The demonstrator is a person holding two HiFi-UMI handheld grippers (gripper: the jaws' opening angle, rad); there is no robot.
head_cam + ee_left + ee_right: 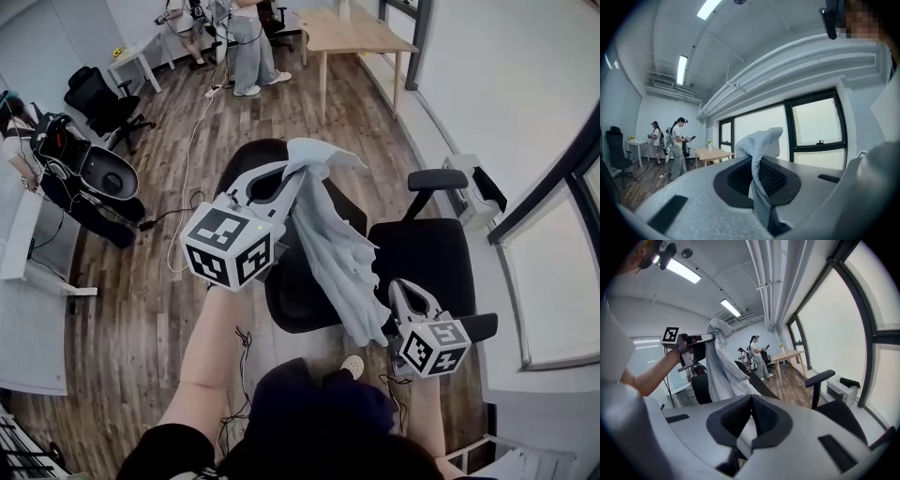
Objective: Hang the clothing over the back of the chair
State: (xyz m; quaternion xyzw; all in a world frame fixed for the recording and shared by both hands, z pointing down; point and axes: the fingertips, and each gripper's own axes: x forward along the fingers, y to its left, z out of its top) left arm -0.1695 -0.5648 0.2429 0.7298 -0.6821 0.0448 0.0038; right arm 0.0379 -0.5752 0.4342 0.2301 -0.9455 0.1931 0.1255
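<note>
The pale clothing (333, 234) hangs above the chair (427, 258). It looks soft, light and floppy. The left gripper (292, 176) pinches its top edge tight, and the right gripper (394, 289) pinches its bottom edge. Holding two far-apart edges should keep it spread out.

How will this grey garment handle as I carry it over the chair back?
Likely floppy: the grey garment hangs in loose folds between the left gripper and right gripper. Probably light, since a small pinch in each holds it. It should drape over the chair back, but might slide if uneven.
</note>
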